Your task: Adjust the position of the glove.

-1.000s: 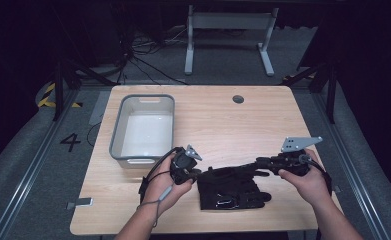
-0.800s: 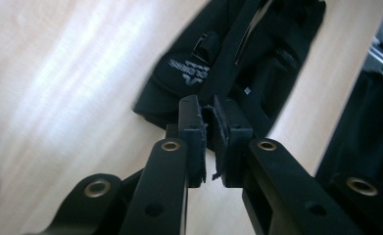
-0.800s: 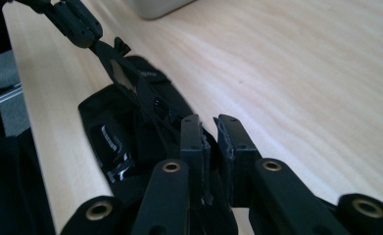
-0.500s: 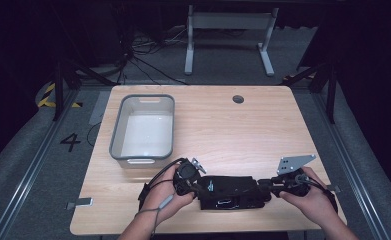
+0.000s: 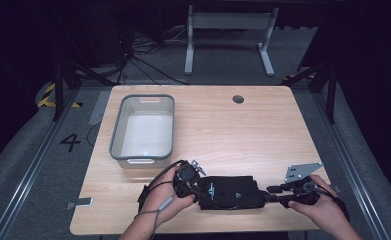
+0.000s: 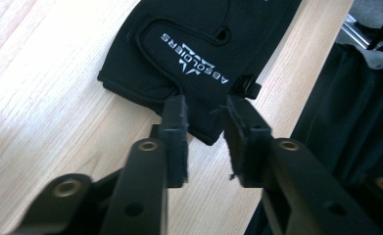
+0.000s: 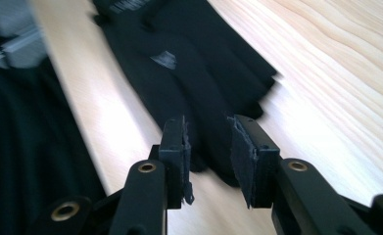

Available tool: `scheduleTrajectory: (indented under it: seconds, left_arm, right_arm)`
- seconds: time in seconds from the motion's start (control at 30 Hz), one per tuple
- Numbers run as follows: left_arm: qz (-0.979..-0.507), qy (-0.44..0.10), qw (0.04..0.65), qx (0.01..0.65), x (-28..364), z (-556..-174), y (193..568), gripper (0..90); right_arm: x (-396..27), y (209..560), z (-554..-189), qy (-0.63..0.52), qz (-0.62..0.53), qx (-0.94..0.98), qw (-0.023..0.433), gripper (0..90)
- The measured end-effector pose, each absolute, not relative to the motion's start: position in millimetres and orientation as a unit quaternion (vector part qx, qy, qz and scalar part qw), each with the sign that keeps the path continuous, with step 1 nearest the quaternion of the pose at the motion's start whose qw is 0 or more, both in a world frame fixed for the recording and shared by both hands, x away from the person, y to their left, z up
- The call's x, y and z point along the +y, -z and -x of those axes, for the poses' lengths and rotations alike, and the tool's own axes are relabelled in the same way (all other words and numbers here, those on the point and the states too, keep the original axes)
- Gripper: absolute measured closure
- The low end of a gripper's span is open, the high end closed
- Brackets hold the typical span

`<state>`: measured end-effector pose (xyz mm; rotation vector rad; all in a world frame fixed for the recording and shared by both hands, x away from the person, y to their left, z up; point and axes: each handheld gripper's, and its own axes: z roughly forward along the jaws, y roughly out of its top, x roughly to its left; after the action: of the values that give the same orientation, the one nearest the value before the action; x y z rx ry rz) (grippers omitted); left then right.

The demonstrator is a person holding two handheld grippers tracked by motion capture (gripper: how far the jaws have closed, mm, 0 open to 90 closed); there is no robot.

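Lying flat near the table's [image 5: 223,135] front edge, the black glove [image 5: 230,192] looks laid down, both the left gripper [image 6: 206,110] and right gripper [image 7: 208,132] having just opened off its ends, leaving only withdrawal.

A black glove [image 5: 230,192] with white "ABSOLDIERS" lettering lies flat, apparently fingerless, near the table's front edge.

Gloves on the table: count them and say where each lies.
1 that can be told: a black glove flat near the table's front edge, between the left gripper and right gripper. A second stacked beneath it could be hidden.
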<state>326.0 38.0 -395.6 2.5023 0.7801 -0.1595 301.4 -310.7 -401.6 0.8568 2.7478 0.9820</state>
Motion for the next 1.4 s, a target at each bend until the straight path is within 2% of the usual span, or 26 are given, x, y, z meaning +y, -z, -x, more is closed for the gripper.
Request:
scheduleTrajectory:
  seconds: [0.17, 0.43, 0.6, 0.73, 0.83, 0.9, 0.97, 1.4]
  left_arm:
    - [-0.923, 0.081, 0.234, 0.294, 37, -325, 406, 64.0]
    - [-0.923, 0.092, 0.224, 0.3, 32, -328, 419, 62.9]
    - [-0.922, 0.093, 0.222, 0.302, 30, -330, 425, 68.5]
    - [-0.923, 0.1, 0.215, 0.302, 28, -332, 430, 70.4]
    - [-0.923, 0.103, 0.216, 0.302, 26, -332, 433, 75.5]
    - [-0.923, 0.108, 0.218, 0.3, 26, -332, 433, 82.2]
    - [-0.923, 0.103, 0.219, 0.299, 25, -331, 432, 84.8]
    - [-0.929, 0.052, 0.24, 0.277, 22, -319, 408, 86.1]
  right_arm:
    - [-317, 416, -306, -0.304, -0.299, 0.903, 0.046, 61.2]
    - [-311, 432, -314, -0.275, -0.283, 0.918, 0.043, 61.4]
    - [-308, 432, -314, -0.265, -0.268, 0.925, 0.052, 73.8]
    - [-308, 432, -314, -0.265, -0.27, 0.925, 0.047, 80.1]
    - [-306, 431, -313, -0.26, -0.267, 0.927, 0.048, 84.6]
    - [-306, 430, -313, -0.259, -0.264, 0.928, 0.051, 85.9]
    - [-305, 429, -312, -0.259, -0.261, 0.928, 0.055, 86.5]
    - [-313, 401, -300, -0.297, -0.258, 0.914, 0.101, 87.1]
